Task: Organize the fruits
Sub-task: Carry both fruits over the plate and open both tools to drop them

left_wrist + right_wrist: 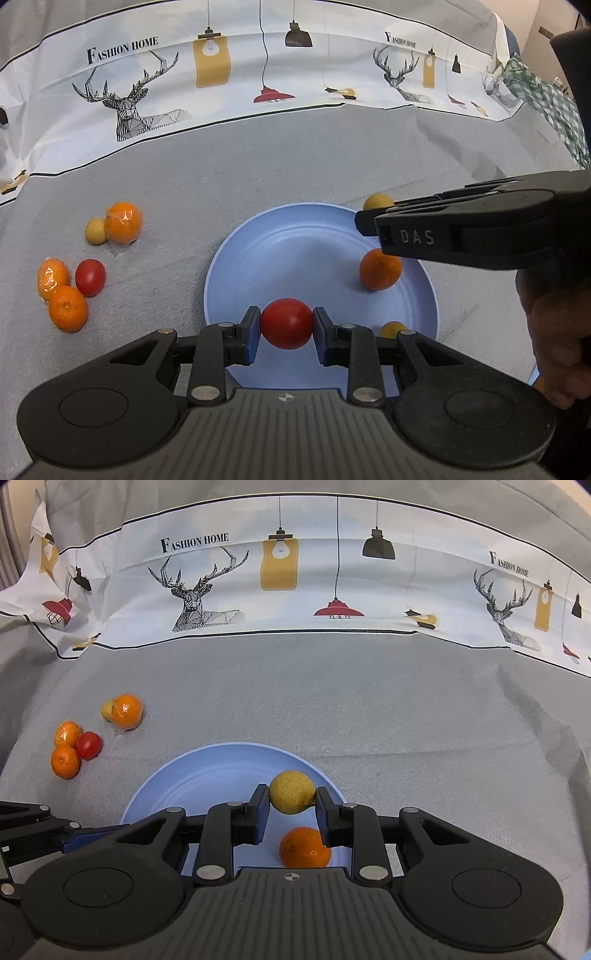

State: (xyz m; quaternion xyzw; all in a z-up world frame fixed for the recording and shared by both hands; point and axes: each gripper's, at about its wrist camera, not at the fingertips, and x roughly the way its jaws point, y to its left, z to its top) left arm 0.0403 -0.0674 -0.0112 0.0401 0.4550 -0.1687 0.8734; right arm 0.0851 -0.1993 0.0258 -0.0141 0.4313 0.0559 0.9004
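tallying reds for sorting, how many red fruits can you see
2: one red fruit clamped in the left gripper over the plate; another on the cloth, left, among oranges. Grippers may hide more.

Saw a pale blue plate (258, 243) on plain grey cloth (229, 184). Held a red tomato (286, 324) between blue pads (252, 334) of the black left gripper (285, 330); held a dull yellow, speckled lemon (291, 792) in the black right gripper (291, 812). Noted an orange mandarin (380, 268) on the plate. Found white backdrop (240, 92) printed with black line-drawn deer, mustard, black and red lamps, and black "FASHION HOME" lettering. Spotted green-and-white check fabric (546, 99).
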